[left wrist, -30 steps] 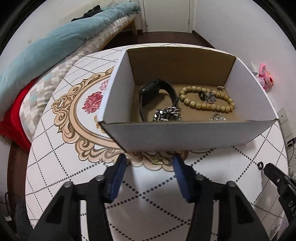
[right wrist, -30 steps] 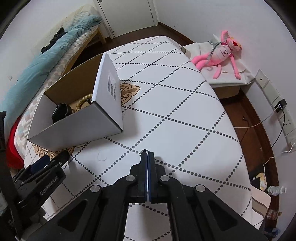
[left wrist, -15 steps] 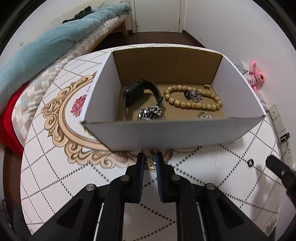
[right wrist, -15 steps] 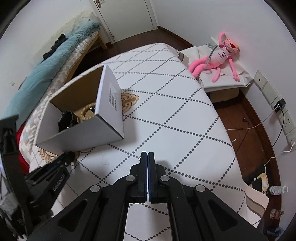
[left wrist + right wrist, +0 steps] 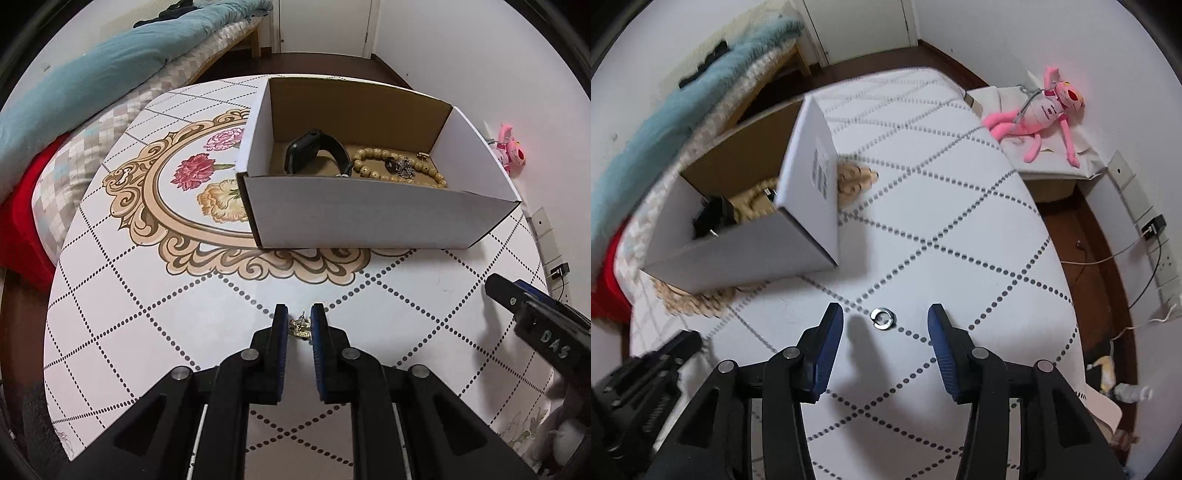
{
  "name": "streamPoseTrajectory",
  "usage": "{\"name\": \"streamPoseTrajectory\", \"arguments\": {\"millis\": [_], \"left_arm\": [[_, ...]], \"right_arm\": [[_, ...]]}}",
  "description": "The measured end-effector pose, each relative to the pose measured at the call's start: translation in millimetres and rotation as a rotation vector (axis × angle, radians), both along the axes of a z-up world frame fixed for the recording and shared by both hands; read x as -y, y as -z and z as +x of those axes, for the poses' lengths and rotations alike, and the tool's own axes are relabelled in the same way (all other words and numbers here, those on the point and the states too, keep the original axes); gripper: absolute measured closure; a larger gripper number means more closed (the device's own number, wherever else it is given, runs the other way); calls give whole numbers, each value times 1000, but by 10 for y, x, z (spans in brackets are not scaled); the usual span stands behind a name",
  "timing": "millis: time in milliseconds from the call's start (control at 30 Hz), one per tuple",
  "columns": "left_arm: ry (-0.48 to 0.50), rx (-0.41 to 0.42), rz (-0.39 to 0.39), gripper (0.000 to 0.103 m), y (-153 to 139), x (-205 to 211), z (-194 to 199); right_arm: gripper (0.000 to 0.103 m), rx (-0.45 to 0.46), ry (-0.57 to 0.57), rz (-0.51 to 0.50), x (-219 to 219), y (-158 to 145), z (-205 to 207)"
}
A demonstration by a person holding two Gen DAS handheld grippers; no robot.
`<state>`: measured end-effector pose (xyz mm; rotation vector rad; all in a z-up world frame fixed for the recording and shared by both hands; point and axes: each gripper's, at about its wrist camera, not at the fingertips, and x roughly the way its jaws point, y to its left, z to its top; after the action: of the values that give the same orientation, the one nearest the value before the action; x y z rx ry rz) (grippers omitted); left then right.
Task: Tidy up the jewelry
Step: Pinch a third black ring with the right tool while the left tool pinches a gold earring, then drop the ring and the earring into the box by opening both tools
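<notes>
Your left hand-held gripper (image 5: 299, 327) pinches a small gold earring (image 5: 300, 327); your right hand-held gripper (image 5: 885, 320) gapes wide around a silver ring (image 5: 882, 318).

Round patterned table (image 5: 122, 295) bearing a cardboard box (image 5: 369, 221), and, seemingly, a silver ring (image 5: 882, 318).

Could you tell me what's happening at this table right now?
A person with a handheld gripper in each hand is sorting jewelry into a cardboard box on the table. The left gripper is shut on a small gold earring, short of the box. The right gripper is open, with a silver ring lying on the table between its fingers. The box holds a black watch and a beaded bracelet.
</notes>
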<state>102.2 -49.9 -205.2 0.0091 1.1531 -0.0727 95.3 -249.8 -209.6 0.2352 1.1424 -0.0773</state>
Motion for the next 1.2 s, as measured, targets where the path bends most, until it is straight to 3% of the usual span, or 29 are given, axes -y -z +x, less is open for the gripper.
{"name": "streamPoseTrajectory", "arguments": {"millis": [133,467,633,700,867,1000,1200], "left_arm": [[0,-1,1,93,4,4,-8],[16,29,-36,93,-221,19,-28],[41,80,-109,93,-668,14,71],[55,102,-152,93,-914,-5,232],[88,86,-213,93,-1188,-28,770],[105,44,-197,93,-1156,-21,1098],[90,-74,-152,91,-910,-42,1337]], "right_arm": [[90,14,-17,-84,-84,10,-22],[90,42,-11,-24,-20,-115,-108],[90,125,-19,69,-14,-582,-121],[91,151,-31,102,-35,-766,-47],[91,190,-100,188,-154,-1147,398],[91,158,-148,191,-252,-1188,774],[91,42,-203,175,-333,-990,1166]]}}
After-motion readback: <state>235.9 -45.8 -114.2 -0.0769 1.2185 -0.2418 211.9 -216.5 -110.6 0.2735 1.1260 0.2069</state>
